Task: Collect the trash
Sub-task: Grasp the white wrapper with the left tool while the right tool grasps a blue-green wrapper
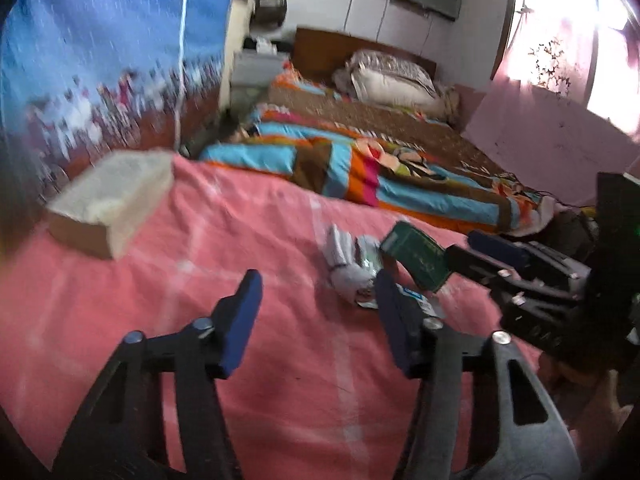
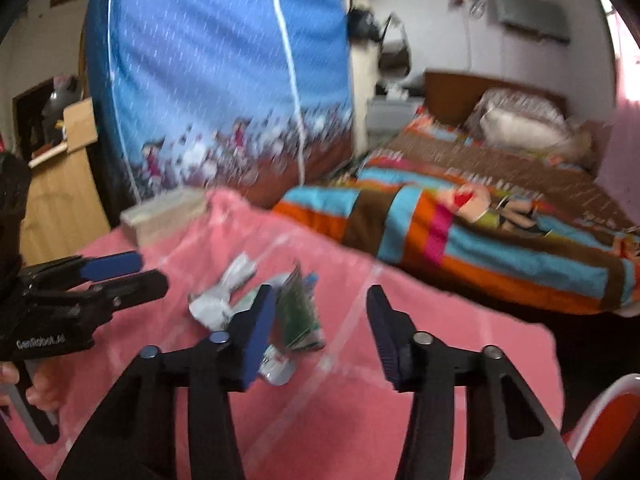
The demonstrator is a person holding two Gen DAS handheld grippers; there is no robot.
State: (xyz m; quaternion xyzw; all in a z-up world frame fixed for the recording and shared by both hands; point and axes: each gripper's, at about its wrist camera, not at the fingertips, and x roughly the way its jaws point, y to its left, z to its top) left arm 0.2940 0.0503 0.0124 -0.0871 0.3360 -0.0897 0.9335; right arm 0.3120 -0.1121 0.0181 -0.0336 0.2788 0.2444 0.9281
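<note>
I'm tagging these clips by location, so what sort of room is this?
Most likely a bedroom in a home. A bed with a wooden headboard, a pillow and a striped quilt fills the far side, and an air conditioner hangs high on the wall.

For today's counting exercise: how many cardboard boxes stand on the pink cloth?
1. The cardboard box stands at the far left corner of the pink cloth, well apart from the wrappers. Others may lie outside both views.
</note>
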